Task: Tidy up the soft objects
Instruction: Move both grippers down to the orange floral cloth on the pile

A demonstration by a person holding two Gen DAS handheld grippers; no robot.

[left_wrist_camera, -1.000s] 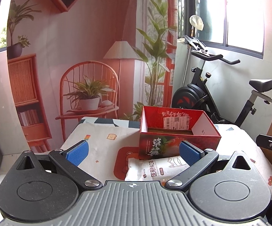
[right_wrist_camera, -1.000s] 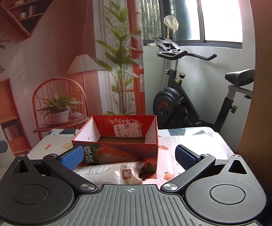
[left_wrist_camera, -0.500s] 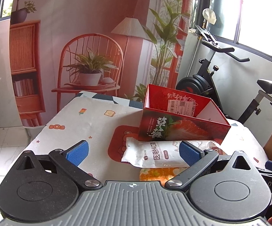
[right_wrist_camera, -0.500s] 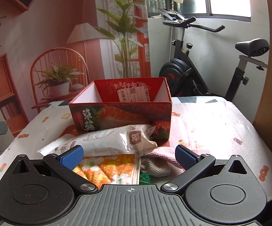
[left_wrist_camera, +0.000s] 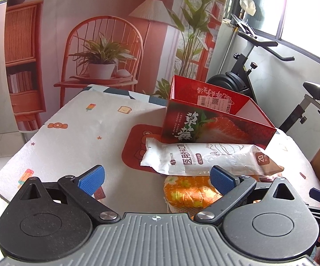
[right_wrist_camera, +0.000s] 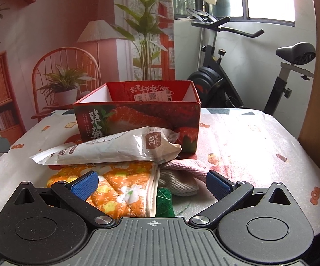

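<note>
A red strawberry-print box [left_wrist_camera: 215, 124] [right_wrist_camera: 137, 117] stands open at the table's middle. Against its front lies a white mask packet [left_wrist_camera: 204, 158] [right_wrist_camera: 115, 148]. Under the packet sits an orange floral cloth [left_wrist_camera: 188, 192] [right_wrist_camera: 120, 188], with a pink knit piece [right_wrist_camera: 186, 165], a beige knit piece [right_wrist_camera: 177, 184] and something green [right_wrist_camera: 164, 201] beside it. My left gripper [left_wrist_camera: 157, 178] hovers open just short of the packet and cloth. Over the floral cloth and knit pieces, my right gripper [right_wrist_camera: 152, 182] is open too, holding nothing.
The tablecloth [left_wrist_camera: 75, 137] has bare room on its left side and on its right [right_wrist_camera: 248, 141]. An exercise bike [right_wrist_camera: 237, 71] stands behind the table. A printed backdrop with a chair and plant [left_wrist_camera: 102, 59] hangs at the back.
Both grippers have tilted downward and come nearer the pile, so the floral cloth and knit pieces now show. Their fingers stayed open. The objects on the table have not moved.
</note>
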